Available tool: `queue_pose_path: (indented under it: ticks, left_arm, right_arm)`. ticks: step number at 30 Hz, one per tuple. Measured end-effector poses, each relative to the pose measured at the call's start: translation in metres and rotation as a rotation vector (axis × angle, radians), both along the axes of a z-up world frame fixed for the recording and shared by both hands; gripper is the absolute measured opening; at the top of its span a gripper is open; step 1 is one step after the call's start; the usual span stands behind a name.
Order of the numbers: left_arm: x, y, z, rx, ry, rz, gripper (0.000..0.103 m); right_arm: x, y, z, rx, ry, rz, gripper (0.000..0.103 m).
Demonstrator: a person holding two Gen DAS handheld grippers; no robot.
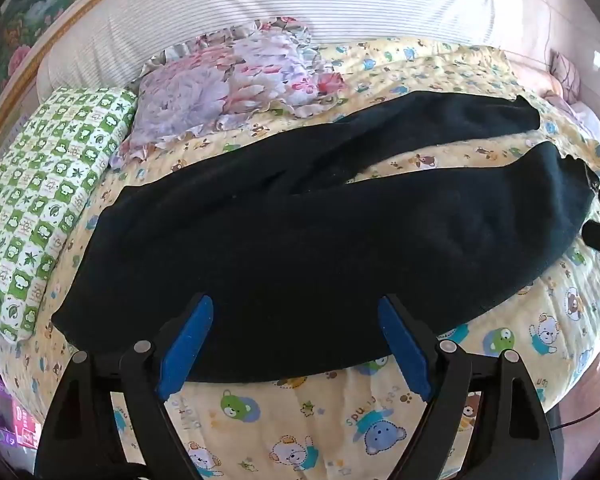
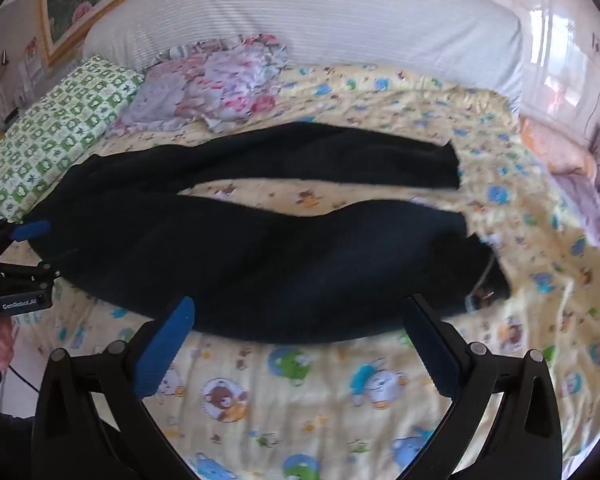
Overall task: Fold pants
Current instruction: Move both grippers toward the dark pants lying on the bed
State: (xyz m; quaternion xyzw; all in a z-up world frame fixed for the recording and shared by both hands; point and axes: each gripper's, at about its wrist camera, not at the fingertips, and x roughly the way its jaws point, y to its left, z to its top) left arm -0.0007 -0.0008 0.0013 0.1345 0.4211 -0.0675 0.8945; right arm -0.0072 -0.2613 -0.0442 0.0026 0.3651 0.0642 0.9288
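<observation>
Currently, through the left wrist view, you are holding the left gripper (image 1: 296,312) fingers apart above the pants (image 1: 300,224), lying unfolded on the bed (image 1: 312,420). Through the right wrist view, the right gripper (image 2: 300,316) fingers are standing apart, gripping nothing; all folds are remaining.

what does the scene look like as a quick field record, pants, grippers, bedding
pants: dark, spread flat, legs apart, unfolded
surface: yellow cartoon-bear quilt
left gripper: open, at waist end, holding nothing
right gripper: open, at near leg, holding nothing
pillows: green checked pillow and floral pillow, beyond the waist end
</observation>
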Motion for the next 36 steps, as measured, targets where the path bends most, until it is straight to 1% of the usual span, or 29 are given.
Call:
queue_pose_path:
  ticks: [1, 2, 3, 4, 5, 6, 7, 10, 11, 27, 36]
  left_arm:
    - [-0.001, -0.001, 0.001, 0.002, -0.004, -0.003, 0.085]
    - [-0.004, 0.008, 0.001, -0.027, -0.013, 0.008, 0.085]
    - [-0.006, 0.008, 0.002, -0.02, -0.018, 0.007, 0.085]
    - [-0.003, 0.003, 0.003, -0.006, -0.004, 0.019, 0.085]
    - [-0.003, 0.0, 0.002, 0.003, -0.012, 0.022, 0.085]
    - [-0.004, -0.002, 0.002, 0.004, -0.012, 0.021, 0.085]
    - [-0.007, -0.002, 0.005, 0.008, -0.025, 0.021, 0.085]
    - [-0.007, 0.0, 0.007, 0.012, -0.034, 0.016, 0.085]
    - [-0.008, 0.0, 0.007, 0.013, -0.037, 0.017, 0.085]
    - [-0.015, -0.002, 0.021, 0.009, -0.075, 0.009, 0.085]
    - [-0.014, -0.003, 0.024, 0.009, -0.072, 0.006, 0.085]
  right_arm:
    - [-0.001, 0.001, 0.001, 0.003, -0.003, -0.004, 0.103]
    - [-0.002, 0.004, 0.003, 0.004, -0.01, -0.009, 0.103]
    - [-0.004, 0.006, 0.006, 0.009, -0.018, -0.012, 0.103]
    - [-0.013, 0.014, 0.003, 0.007, -0.041, -0.007, 0.103]
    - [-0.017, 0.016, 0.0, 0.006, -0.038, -0.004, 0.103]
    - [-0.01, 0.019, -0.001, 0.02, 0.003, 0.0, 0.103]
    - [-0.001, 0.012, -0.001, 0.073, 0.035, 0.009, 0.103]
    - [0.001, 0.004, -0.005, 0.116, 0.023, 0.013, 0.103]
    - [0.0, 0.002, -0.002, 0.129, 0.024, 0.015, 0.103]
    - [-0.003, 0.003, 0.007, 0.147, -0.007, 0.007, 0.103]
    - [-0.003, 0.001, 0.015, 0.157, -0.028, 0.006, 0.103]
